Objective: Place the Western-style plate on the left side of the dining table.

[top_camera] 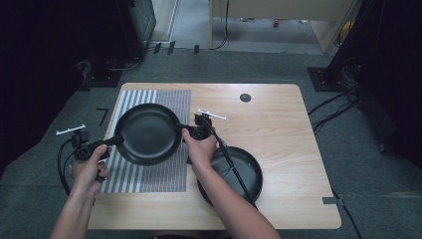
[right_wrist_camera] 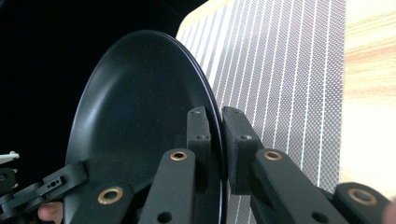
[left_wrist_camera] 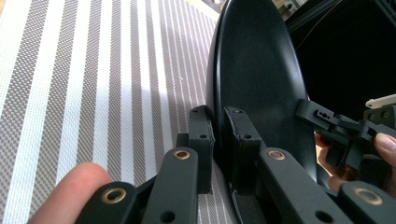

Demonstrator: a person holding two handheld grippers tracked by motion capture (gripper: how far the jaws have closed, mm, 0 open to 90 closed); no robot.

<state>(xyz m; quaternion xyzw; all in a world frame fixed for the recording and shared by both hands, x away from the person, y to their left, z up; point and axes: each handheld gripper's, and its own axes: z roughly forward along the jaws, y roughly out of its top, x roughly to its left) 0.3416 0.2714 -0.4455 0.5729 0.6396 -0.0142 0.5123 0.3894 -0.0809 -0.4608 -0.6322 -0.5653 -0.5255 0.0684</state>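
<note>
A round black plate (top_camera: 148, 133) hangs over the striped placemat (top_camera: 149, 174), gripped on opposite rims. At its left rim my left gripper (top_camera: 117, 140) is shut on it; in the left gripper view the jaws pinch the plate's edge (left_wrist_camera: 218, 135) with the plate (left_wrist_camera: 261, 88) rising ahead. The right gripper (top_camera: 185, 130) is shut on the right rim; in the right gripper view its jaws clamp the edge (right_wrist_camera: 217, 140) of the plate (right_wrist_camera: 140, 116). A second black plate (top_camera: 244, 167) lies on the table under the right forearm.
The wooden table (top_camera: 278, 124) has a round cable hole (top_camera: 245, 97) at the back. The grey-and-white striped placemat covers its left part (left_wrist_camera: 93, 84) (right_wrist_camera: 289, 70). Cables trail from both grippers. Dark floor and equipment surround the table.
</note>
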